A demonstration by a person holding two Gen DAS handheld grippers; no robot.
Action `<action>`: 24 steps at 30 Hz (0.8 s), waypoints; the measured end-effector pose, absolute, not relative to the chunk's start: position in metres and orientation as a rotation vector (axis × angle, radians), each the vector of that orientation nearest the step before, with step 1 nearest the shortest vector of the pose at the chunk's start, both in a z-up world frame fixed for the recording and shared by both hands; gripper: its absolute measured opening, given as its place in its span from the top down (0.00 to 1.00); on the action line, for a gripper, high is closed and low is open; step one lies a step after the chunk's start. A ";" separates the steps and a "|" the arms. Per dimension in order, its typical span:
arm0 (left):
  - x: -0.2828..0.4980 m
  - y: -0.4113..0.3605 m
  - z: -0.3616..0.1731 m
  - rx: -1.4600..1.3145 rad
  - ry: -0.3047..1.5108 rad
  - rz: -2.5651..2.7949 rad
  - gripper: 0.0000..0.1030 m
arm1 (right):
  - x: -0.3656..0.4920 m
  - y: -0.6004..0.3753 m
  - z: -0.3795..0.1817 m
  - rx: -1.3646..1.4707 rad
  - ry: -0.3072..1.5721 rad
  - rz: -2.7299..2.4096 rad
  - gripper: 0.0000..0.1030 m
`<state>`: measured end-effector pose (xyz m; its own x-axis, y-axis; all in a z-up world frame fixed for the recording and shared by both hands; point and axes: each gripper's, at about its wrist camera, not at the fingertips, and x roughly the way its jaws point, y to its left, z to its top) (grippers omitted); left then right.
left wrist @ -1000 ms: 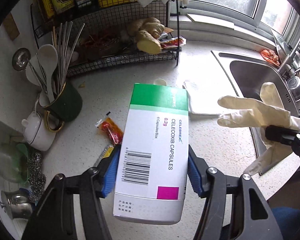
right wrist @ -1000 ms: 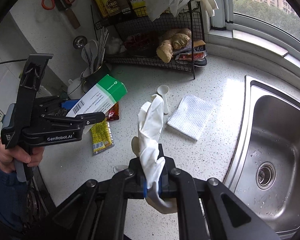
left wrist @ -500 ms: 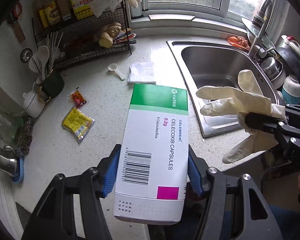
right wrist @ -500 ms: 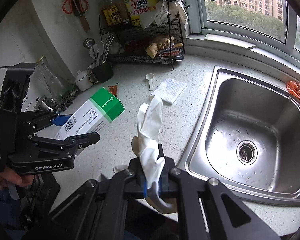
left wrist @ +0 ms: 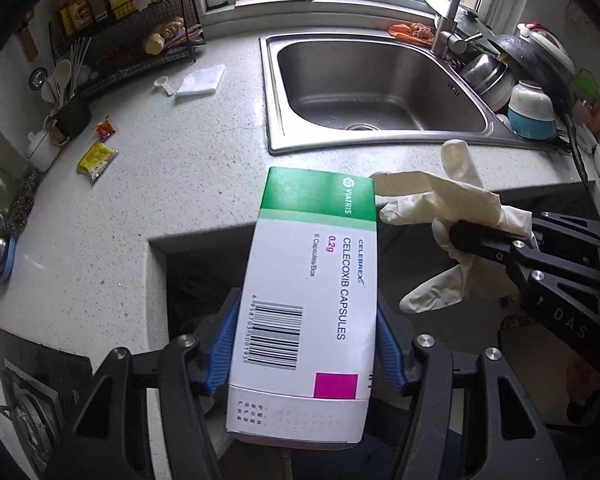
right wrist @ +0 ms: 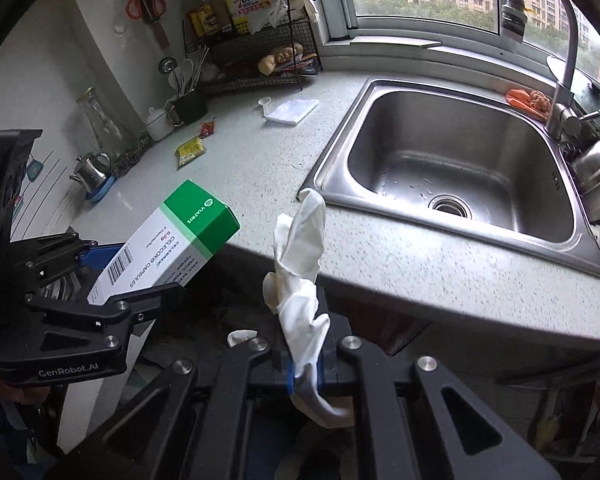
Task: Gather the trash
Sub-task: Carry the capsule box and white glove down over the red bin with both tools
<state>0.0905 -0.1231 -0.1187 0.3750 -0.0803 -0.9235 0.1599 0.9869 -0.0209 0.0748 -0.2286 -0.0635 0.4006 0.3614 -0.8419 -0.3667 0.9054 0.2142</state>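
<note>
My left gripper (left wrist: 306, 344) is shut on a white and green medicine box (left wrist: 312, 280), held off the counter's front edge over a dark gap; the box also shows in the right wrist view (right wrist: 168, 248). My right gripper (right wrist: 305, 368) is shut on a crumpled white rubber glove (right wrist: 300, 264), held beside the box; the glove also shows in the left wrist view (left wrist: 448, 224). On the counter lie a yellow packet (left wrist: 97, 159), a small red packet (left wrist: 104, 130), a white plastic scoop (left wrist: 165, 85) and a folded white cloth (left wrist: 202, 80).
A steel sink (left wrist: 376, 88) with a tap (right wrist: 556, 60) sits at the right, dishes (left wrist: 528, 108) beside it. A wire rack (left wrist: 140, 48) with ginger and bottles stands at the back. A utensil cup (left wrist: 72, 114), teapot (left wrist: 40, 152) and kettle (right wrist: 94, 172) line the left wall.
Both grippers have pulled back from the counter and risen, carrying the box and the glove. They now hang past the counter's front edge, with the sink and counter farther away.
</note>
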 end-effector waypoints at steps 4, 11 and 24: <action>0.074 -0.142 -0.134 0.114 1.209 -0.179 0.43 | 0.057 -0.241 -0.076 0.031 1.110 0.444 0.94; 0.068 -0.161 -0.168 0.124 1.277 -0.208 0.43 | 0.043 -0.258 -0.105 0.060 1.177 0.397 0.94; 0.087 -0.174 -0.289 0.100 1.384 -0.264 0.43 | 0.052 -0.271 -0.214 0.030 1.322 0.312 0.94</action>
